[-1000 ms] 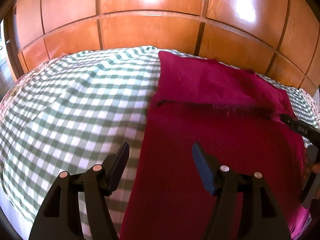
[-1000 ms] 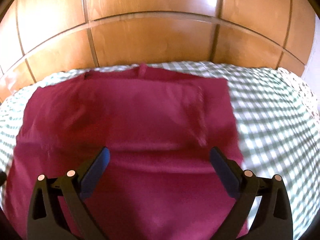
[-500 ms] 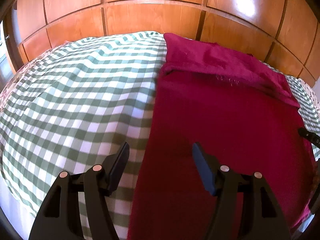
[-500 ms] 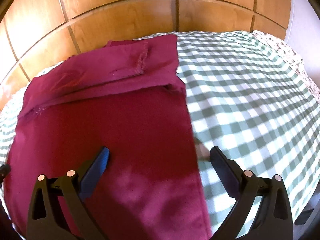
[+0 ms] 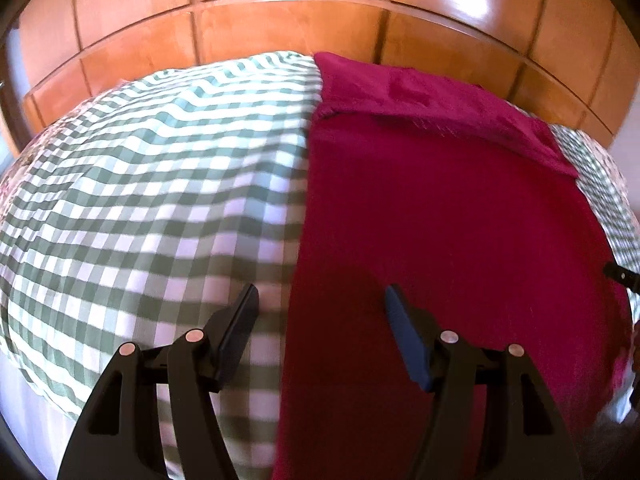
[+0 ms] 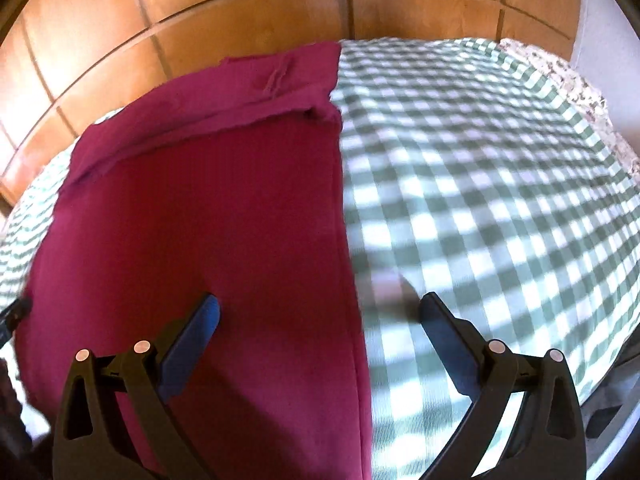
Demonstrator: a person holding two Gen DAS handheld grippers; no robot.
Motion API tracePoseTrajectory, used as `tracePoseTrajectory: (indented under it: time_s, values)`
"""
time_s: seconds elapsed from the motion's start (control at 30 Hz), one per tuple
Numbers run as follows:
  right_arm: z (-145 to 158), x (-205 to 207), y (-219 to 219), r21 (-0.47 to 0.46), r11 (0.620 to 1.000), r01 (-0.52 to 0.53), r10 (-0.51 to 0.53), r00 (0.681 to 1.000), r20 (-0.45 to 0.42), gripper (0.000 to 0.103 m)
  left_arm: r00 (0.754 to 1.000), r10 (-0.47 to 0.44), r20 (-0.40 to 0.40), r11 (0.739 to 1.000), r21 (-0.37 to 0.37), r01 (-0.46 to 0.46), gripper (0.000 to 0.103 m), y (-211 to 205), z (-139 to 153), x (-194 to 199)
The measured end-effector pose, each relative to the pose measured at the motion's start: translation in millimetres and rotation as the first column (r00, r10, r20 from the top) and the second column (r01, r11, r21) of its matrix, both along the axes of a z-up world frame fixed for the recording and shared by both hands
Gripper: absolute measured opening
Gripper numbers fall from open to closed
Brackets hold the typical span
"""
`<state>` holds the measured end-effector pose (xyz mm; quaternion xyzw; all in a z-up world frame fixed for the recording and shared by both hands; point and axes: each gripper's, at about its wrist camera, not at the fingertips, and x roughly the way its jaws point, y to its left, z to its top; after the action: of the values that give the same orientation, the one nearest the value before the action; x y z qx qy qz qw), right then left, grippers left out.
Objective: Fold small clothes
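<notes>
- Left wrist view is showing the left tongs (image 5: 320,312) standing spread with nothing between the pads, hanging above the left edge of a crimson garment (image 5: 440,240).
- One black finger is sitting over the green-and-white checked bedcover (image 5: 160,184), the blue-padded one over the crimson cloth; whether either is touching the fabric is not clear.
- The garment is lying flat on the bed, its far end folded back over itself into a band (image 5: 420,100) near the wooden panelled headboard (image 5: 280,28).
- At the right edge of this view, a dark tip of the right tongs (image 5: 620,278) is peeking in beside the garment's far side.
- Right wrist view is showing the right tongs (image 6: 316,312) also spread wide and pinching nothing, straddling the garment's (image 6: 200,220) right edge.
- Its left pad is hanging over crimson cloth, its right pad over the checked bedcover (image 6: 480,180).
- The folded band (image 6: 240,92) is lying at the top, close to the headboard (image 6: 240,20).
</notes>
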<state>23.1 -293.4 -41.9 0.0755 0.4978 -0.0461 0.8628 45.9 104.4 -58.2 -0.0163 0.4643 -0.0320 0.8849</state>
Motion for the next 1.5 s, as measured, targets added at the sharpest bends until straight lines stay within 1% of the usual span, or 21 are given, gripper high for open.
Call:
tracePoseTrajectory:
  time_s: [0.1, 0.17, 0.2, 0.27, 0.37, 0.43, 0.5, 0.67, 0.77, 0.93, 0.97, 1.0, 1.03, 1.07, 1.1, 1.13, 1.17, 1.23, 1.3, 1.43, 1.5]
  values:
    - [3, -18, 1, 0.037, 0.998, -0.047, 0.048, 0.998, -0.029, 0.094, 0.997, -0.079, -0.02, 0.996, -0.037, 0.078, 0.064, 3, 2, -14]
    - [5, -31, 3, 0.05, 0.996, -0.078, 0.081, 0.995, -0.056, 0.085, 0.989, -0.146, -0.035, 0.987, -0.078, 0.143, 0.063, 4, 3, -27]
    - [6, -36, 4, 0.056, 0.995, -0.087, 0.091, 0.993, -0.069, 0.079, 0.986, -0.163, -0.039, 0.984, -0.084, 0.159, 0.058, 3, 4, -30]
    - [7, -49, 5, 0.085, 0.991, -0.104, 0.112, 0.989, -0.098, 0.066, 0.975, -0.217, -0.054, 0.973, -0.094, 0.211, 0.048, 0, 4, -40]
    - [6, -61, 11, 0.12, 0.982, -0.145, 0.161, 0.977, -0.136, 0.036, 0.966, -0.251, -0.067, 0.965, -0.095, 0.244, 0.014, -5, 3, -45]
    - [7, -64, 15, 0.124, 0.975, -0.182, 0.2, 0.968, -0.153, 0.017, 0.963, -0.265, -0.058, 0.958, -0.128, 0.256, 0.012, -4, 9, -47]
    - [15, -64, 18, 0.134, 0.969, -0.207, 0.226, 0.964, -0.142, 0.009, 0.962, -0.272, -0.027, 0.944, -0.204, 0.261, 0.011, 1, 22, -45]
    - [50, -39, 8, 0.25, 0.95, -0.185, 0.186, 0.982, 0.021, 0.009, 0.972, -0.228, 0.054, 0.874, -0.429, 0.229, 0.011, 20, 54, -22]
    - [56, -11, 2, 0.287, 0.945, -0.156, 0.14, 0.987, 0.074, 0.009, 0.98, -0.186, 0.07, 0.847, -0.494, 0.196, 0.011, 21, 61, 9]
    - [47, 52, -14, 0.3, 0.951, -0.075, 0.051, 0.995, 0.086, 0.009, 0.995, -0.095, 0.034, 0.842, -0.53, 0.098, 0.012, 17, 56, 80]
    - [45, 66, -19, 0.302, 0.952, -0.053, 0.028, 0.996, 0.085, 0.009, 0.998, -0.065, 0.012, 0.847, -0.529, 0.061, 0.014, 17, 54, 95]
    - [43, 77, -24, 0.315, 0.948, -0.038, 0.011, 0.996, 0.086, 0.009, 0.999, -0.041, -0.01, 0.846, -0.533, 0.03, 0.023, 17, 51, 109]
    - [43, 86, -28, 0.331, 0.943, -0.026, -0.004, 0.996, 0.09, 0.014, 0.999, -0.001, -0.037, 0.842, -0.538, -0.019, 0.035, 21, 48, 124]
    - [43, 96, -32, 0.349, 0.937, -0.016, -0.019, 0.995, 0.097, 0.035, 0.998, 0.04, -0.054, 0.84, -0.54, -0.063, 0.068, 26, 46, 131]
    - [44, 101, -35, 0.367, 0.93, -0.012, -0.026, 0.995, 0.099, 0.053, 0.993, 0.103, -0.05, 0.822, -0.558, -0.113, 0.076, 36, 45, 137]
    - [46, 105, -38, 0.398, 0.917, -0.011, -0.034, 0.994, 0.105, 0.092, 0.992, 0.12, -0.049, 0.811, -0.571, -0.126, 0.075, 44, 43, 142]
    - [51, 104, -42, 0.418, 0.908, 0.001, -0.06, 0.99, 0.128, 0.1, 0.991, 0.124, -0.054, 0.811, -0.569, -0.133, 0.075, 49, 42, 142]
    - [60, 95, -48, 0.416, 0.909, -0.001, -0.078, 0.982, 0.174, 0.1, 0.989, 0.139, -0.053, 0.832, -0.535, -0.146, 0.075, 59, 37, 136]
    - [58, 84, -57, 0.411, 0.911, 0.01, -0.083, 0.984, 0.16, 0.1, 0.992, 0.115, -0.06, 0.845, -0.519, -0.13, 0.075, 64, 29, 126]
    - [40, 50, -64, 0.387, 0.922, 0.021, -0.063, 0.993, 0.096, 0.1, 0.999, -0.015, -0.047, 0.891, -0.454, -0.008, 0.076, 47, 12, 96]
    - [28, 35, -60, 0.364, 0.931, 0.01, -0.037, 0.997, 0.067, 0.1, 0.995, -0.065, -0.071, 0.914, -0.405, 0.03, 0.075, 33, -1, 87]
